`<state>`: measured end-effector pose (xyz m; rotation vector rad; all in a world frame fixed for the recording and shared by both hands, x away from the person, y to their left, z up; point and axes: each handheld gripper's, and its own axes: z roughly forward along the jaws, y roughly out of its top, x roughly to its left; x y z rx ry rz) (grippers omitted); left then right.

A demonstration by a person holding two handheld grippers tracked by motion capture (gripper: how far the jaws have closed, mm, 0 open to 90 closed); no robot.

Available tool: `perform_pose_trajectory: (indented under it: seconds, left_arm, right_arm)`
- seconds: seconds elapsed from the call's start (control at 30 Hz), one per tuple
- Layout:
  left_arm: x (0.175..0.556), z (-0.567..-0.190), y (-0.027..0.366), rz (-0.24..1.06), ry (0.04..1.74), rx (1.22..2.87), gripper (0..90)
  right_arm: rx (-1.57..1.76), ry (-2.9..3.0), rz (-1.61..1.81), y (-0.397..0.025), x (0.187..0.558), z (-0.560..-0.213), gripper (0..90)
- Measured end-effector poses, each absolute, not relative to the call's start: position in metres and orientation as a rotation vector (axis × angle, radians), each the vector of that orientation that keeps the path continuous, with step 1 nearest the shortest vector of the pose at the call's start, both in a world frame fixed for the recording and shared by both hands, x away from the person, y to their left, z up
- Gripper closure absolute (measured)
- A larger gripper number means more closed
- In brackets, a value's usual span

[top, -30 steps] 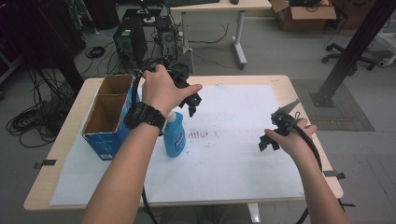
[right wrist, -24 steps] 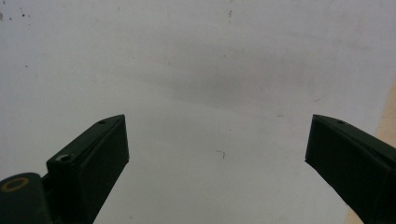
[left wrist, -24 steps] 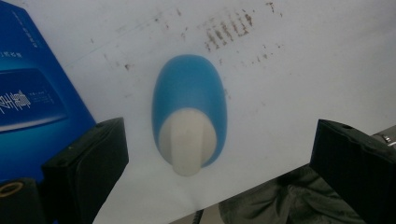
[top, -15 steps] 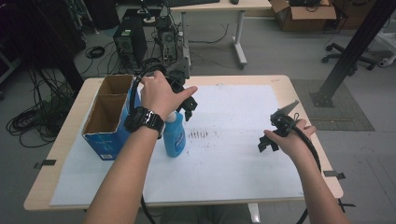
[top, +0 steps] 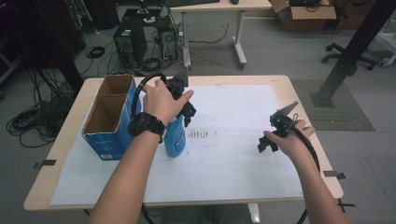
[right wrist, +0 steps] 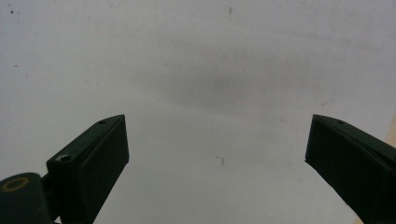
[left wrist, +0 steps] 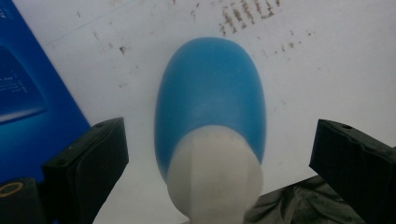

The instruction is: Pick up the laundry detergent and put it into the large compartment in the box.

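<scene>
Two grippers, one bottle, one box. Nearest the person, the right gripper (top: 275, 133) hangs over the bare white sheet (top: 243, 158) on the table (top: 299, 100), its jaws spread wide with nothing between them. Farther in, the left gripper (top: 184, 105) sits just above the blue bottle (top: 175, 137) (white-capped, seen from above in the left gripper view (left wrist: 210, 107)), jaws wide apart on either side of the cap and not touching it. The bottle stands upright just beside the blue cardboard box (top: 109, 119), which has two open compartments.
</scene>
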<state>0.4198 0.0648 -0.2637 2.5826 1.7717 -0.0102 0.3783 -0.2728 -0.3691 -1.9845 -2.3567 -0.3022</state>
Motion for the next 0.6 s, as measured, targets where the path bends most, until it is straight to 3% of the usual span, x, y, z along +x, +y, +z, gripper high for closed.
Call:
perform_pose_trajectory:
  seconds: [0.6]
  left_arm:
    - [0.421, -0.282, 0.065, -0.011, 1.798, 2.597, 4.8]
  right_arm:
    - [-1.977, -2.354, -0.302, -0.273, 0.378, -0.376, 6.2]
